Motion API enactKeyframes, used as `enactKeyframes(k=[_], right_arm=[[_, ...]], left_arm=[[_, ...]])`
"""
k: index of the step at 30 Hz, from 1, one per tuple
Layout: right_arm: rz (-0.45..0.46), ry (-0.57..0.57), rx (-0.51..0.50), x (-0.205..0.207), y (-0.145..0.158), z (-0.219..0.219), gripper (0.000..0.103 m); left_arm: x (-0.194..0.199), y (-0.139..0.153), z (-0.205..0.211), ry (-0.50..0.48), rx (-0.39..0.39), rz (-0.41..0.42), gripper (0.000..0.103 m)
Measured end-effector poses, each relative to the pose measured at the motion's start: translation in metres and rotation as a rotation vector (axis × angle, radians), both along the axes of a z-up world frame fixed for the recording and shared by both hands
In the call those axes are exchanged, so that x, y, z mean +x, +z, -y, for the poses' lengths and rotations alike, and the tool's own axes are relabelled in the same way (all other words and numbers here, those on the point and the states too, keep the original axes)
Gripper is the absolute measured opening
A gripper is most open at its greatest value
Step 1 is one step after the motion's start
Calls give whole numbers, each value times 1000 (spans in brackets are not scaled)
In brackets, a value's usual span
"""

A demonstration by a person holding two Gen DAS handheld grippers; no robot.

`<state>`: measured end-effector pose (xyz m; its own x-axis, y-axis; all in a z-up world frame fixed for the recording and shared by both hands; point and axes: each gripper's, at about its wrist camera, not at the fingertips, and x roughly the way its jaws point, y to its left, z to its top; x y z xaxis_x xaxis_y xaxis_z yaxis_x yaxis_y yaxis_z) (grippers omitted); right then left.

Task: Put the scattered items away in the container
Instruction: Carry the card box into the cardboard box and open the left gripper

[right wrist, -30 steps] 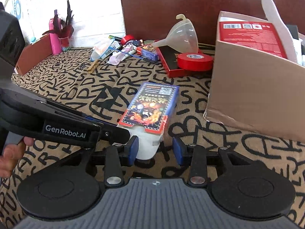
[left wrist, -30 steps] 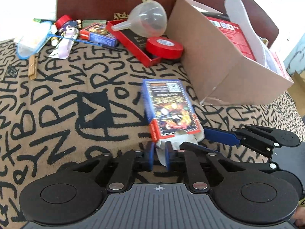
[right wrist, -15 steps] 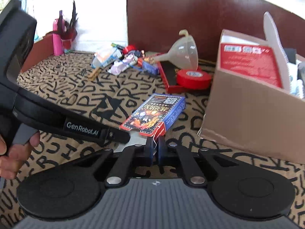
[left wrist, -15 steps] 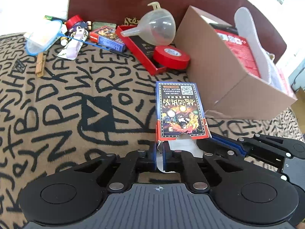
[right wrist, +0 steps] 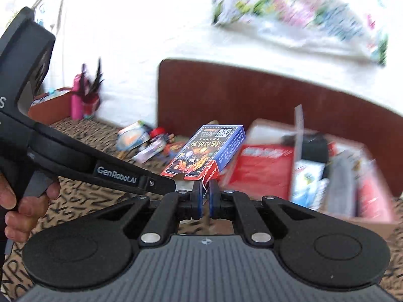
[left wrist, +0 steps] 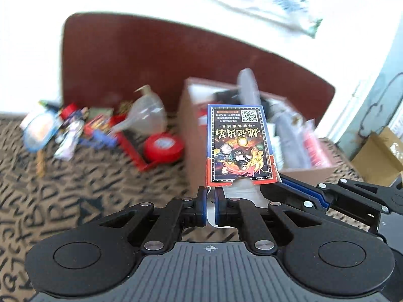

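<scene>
Cardboard box (left wrist: 194,136), open-topped and already part full, stands on the letter-patterned cloth (left wrist: 63,201) straight ahead of both grippers and a little below the card pack (left wrist: 240,146) they carry between them. Pack hangs clear of the cloth, long axis running away from the fingers toward the box mouth. Left gripper (left wrist: 210,207) and right gripper (right wrist: 206,200) each have their fingers pinched narrow on its near white flap, neither nearer the box.
</scene>
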<state>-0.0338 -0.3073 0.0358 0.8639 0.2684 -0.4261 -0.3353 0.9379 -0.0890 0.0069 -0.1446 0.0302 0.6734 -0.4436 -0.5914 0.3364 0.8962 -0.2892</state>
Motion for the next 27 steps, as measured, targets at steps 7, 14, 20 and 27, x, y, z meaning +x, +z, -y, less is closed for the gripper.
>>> enactKeyframes(k=[7,14,20,27], right_arm=[[49,-127,-33,8,17,64,6],[48,-199,-51,31,17,105,6],[-90,-184,-39,70,-13,116,24],[-94,-235,-3,73,-30,120,37]], left_arm=[[22,20,80,-87,-34,41,3],[48,11,139,-122,-49,26,5],[66,-7,143,-54,18,49,63],[71,-12,124,-34,25,50,83]])
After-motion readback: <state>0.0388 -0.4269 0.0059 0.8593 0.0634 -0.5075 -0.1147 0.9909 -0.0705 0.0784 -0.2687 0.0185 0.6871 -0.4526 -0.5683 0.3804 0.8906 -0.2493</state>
